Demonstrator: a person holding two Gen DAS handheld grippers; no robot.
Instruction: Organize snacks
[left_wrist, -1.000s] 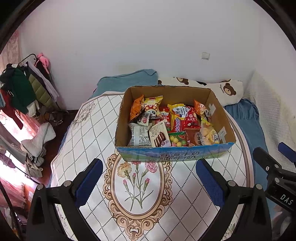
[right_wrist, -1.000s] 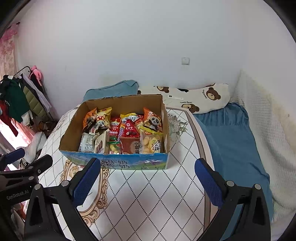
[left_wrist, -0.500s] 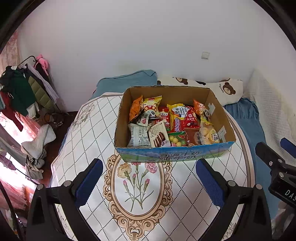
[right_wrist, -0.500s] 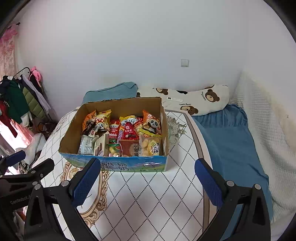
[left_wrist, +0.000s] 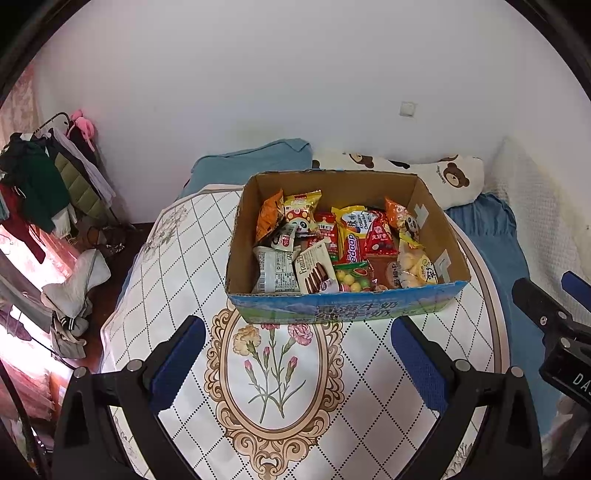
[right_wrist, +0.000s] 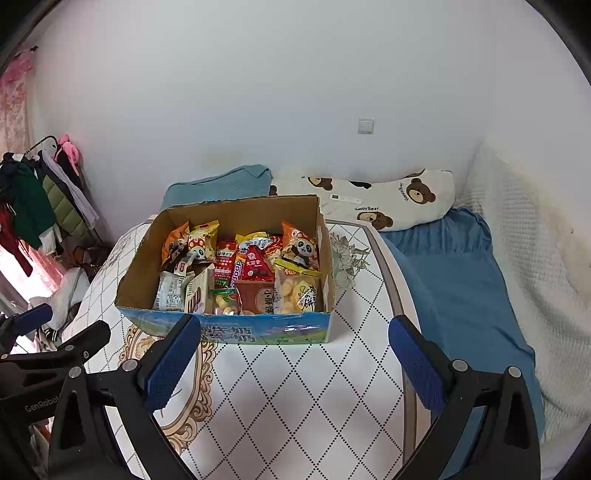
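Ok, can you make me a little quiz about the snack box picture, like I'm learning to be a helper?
1. True or false: the cardboard box sits on the patterned table.
2. Which gripper is holding a snack: A left gripper, B right gripper, C neither?
3. Fill in: the pillow behind the box has ____ printed on it.

Key: 1 true. 2 C, since both grippers have their fingers wide apart with nothing between them, short of the box. 3 bears.

Bright, sharp fisheye views; overexposed pink glare at left.
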